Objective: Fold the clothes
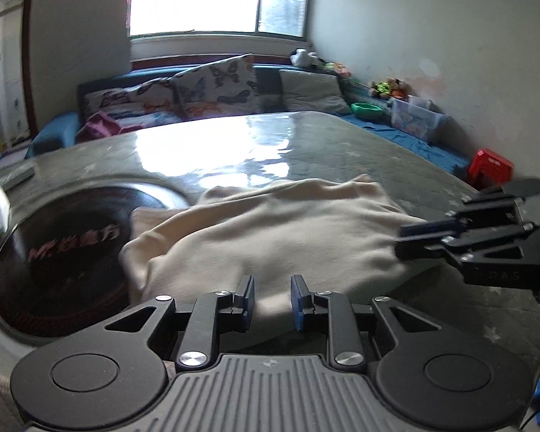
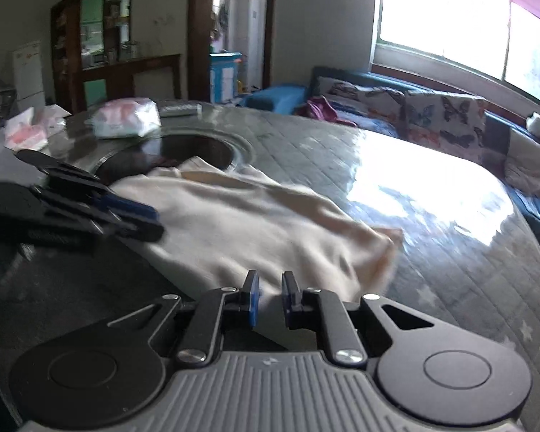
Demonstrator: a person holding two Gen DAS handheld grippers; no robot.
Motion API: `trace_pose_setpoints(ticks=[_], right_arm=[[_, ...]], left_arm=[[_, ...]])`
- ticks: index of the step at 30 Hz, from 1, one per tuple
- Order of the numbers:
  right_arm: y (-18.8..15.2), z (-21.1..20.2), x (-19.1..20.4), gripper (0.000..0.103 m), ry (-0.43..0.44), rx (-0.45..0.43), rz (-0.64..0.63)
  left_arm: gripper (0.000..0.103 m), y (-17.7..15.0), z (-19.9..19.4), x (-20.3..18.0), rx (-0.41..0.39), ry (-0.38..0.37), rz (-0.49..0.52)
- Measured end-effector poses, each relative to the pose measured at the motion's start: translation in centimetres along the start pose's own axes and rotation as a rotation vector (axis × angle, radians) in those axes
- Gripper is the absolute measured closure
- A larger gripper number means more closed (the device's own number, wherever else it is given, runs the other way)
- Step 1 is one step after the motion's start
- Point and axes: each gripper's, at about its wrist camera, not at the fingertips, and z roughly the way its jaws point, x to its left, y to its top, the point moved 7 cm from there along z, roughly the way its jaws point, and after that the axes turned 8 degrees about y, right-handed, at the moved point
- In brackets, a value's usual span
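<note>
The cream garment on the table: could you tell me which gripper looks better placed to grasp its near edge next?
Probably the right gripper: its open jaws already straddle the cream garment hem, while the left gripper sits slightly short.

The garment (image 1: pixel 270 237) is soft, matt cream cloth, loosely rumpled. Under it the surface (image 1: pixel 327 147) is glossy and smooth, mirroring window glare toward twelve o'clock. At nine o'clock the inset disc (image 1: pixel 54 252) shines dark. Each tool (image 1: pixel 271 298) (image 2: pixel 269 297) is matt black plastic with blue pads (image 1: pixel 298 302) and bright metal rivets.
</note>
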Motion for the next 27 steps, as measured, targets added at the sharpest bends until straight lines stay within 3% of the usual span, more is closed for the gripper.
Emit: trace_pose_setpoints(ticks=[8,20,27], right_arm=[[-0.9,-0.7,-1.5,0.089,-0.033,0.015,0.033],[0.9,-0.4,-2.7,0.088,0.031,-0.040,0.114],[0.1,1.9,-2.2,0.088,0.024,0.018,0.035]], left_arm=[[0.079,0.4,-0.4,1.3,-0.021,0.022,-0.007],[0.079,0.5,0.4,2.2,0.010,0.028,-0.043],[0.079,0.3,0.8,2.8,0.019,0.028,-0.063]])
